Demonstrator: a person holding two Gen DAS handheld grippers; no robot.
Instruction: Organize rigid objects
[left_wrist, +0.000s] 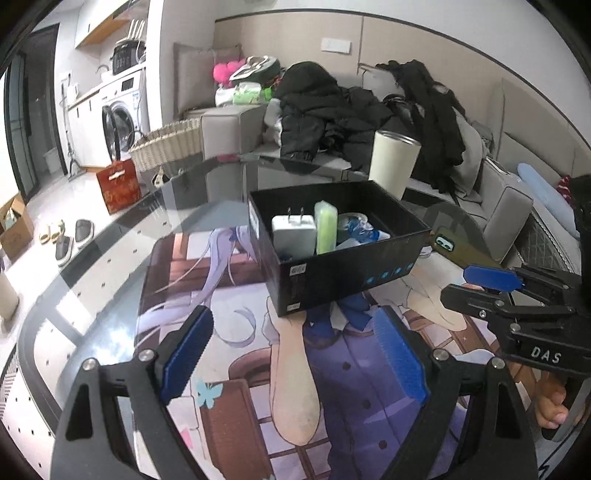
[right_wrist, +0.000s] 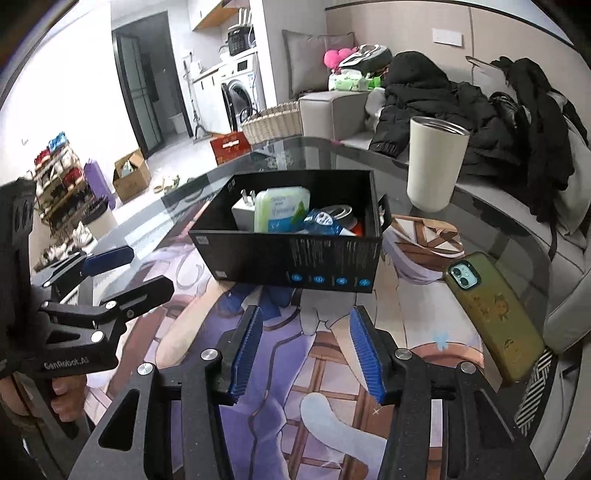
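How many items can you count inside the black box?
4 at least: white charger, green case, blue packet, tape roll. Others may lie hidden beneath.

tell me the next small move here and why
Probably swing the right hand-held gripper toward the phone and line its open jaws over it. The black box already holds the charger and the green case, while the phone lies outside on the mat, and both grippers are empty.
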